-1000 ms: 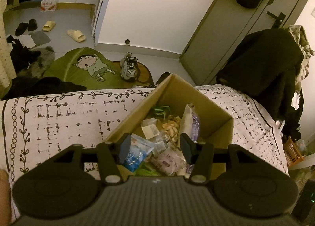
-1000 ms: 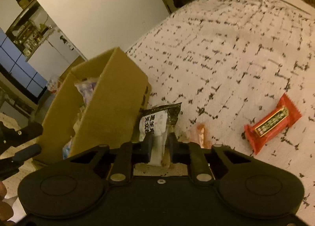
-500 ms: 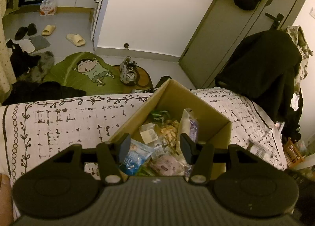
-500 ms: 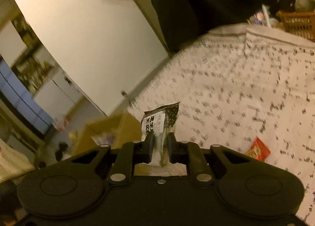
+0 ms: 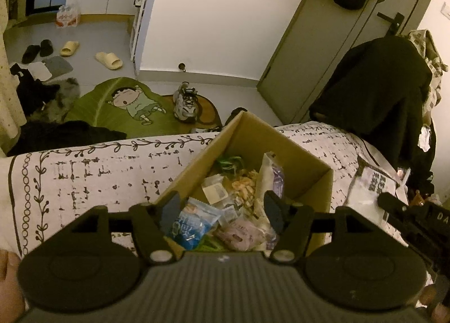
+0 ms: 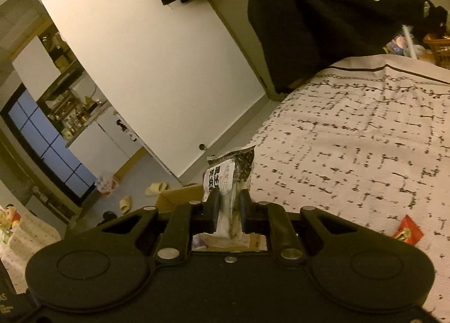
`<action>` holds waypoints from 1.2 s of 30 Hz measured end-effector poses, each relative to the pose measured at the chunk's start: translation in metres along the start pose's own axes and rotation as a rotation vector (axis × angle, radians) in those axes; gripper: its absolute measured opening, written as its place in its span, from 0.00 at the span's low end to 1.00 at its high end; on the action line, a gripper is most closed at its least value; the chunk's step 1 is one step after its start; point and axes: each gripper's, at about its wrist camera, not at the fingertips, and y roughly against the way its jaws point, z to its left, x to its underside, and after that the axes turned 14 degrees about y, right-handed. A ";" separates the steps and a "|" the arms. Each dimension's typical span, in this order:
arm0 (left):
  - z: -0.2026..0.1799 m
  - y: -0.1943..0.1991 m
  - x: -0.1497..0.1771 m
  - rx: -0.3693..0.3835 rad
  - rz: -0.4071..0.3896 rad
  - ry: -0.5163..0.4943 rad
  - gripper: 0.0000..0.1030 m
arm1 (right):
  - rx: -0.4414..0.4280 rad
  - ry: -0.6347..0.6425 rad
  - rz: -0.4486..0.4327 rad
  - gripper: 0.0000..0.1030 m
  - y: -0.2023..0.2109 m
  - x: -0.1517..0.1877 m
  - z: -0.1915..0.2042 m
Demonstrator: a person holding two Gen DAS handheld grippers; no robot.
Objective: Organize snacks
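An open cardboard box (image 5: 306, 159) sits on the patterned bedspread (image 5: 98, 171), holding several snack packets, among them a blue packet (image 5: 191, 224) and a pink one (image 5: 242, 233). My left gripper (image 5: 222, 207) hovers over the box's near end. Its jaws are opening, and no pad presses on anything. My right gripper (image 6: 229, 207) is shut on a white-and-black snack packet (image 6: 230, 174), held upright above the bed. The same packet (image 5: 368, 185) and gripper show to the right of the box. A red snack packet (image 6: 407, 231) lies on the bedspread (image 6: 351, 154).
A black coat (image 5: 374, 89) hangs over a chair past the bed's far right corner, beside a grey door (image 5: 323, 41). On the floor beyond the bed are a green cartoon rug (image 5: 121, 103), sneakers (image 5: 185, 100) and slippers (image 5: 108, 60). A box corner (image 6: 180, 195) shows under the right gripper.
The left jaws have spread wider over the box. The right gripper has risen with the packet and tilted upward, and now shows at the right edge of the left wrist view.
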 end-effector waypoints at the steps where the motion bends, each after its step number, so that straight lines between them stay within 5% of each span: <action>1: 0.000 0.000 0.000 0.000 0.001 -0.001 0.63 | -0.004 0.007 0.000 0.14 -0.002 0.000 0.003; 14: -0.002 0.000 0.003 -0.003 0.005 -0.008 0.63 | -0.037 0.080 -0.028 0.20 -0.008 0.002 0.026; 20: -0.014 0.008 0.005 0.019 0.012 -0.024 0.72 | 0.019 0.066 -0.001 0.50 0.014 -0.004 0.013; 24: -0.027 0.016 0.012 0.040 0.000 -0.057 0.79 | 0.048 0.065 0.016 0.61 0.035 -0.004 0.003; 28: -0.040 0.021 0.024 0.071 0.023 -0.088 0.79 | 0.119 0.069 0.008 0.87 0.051 -0.007 -0.005; 36: -0.057 0.027 0.040 0.106 0.045 -0.125 0.80 | 0.252 -0.002 0.033 0.90 0.059 -0.003 -0.030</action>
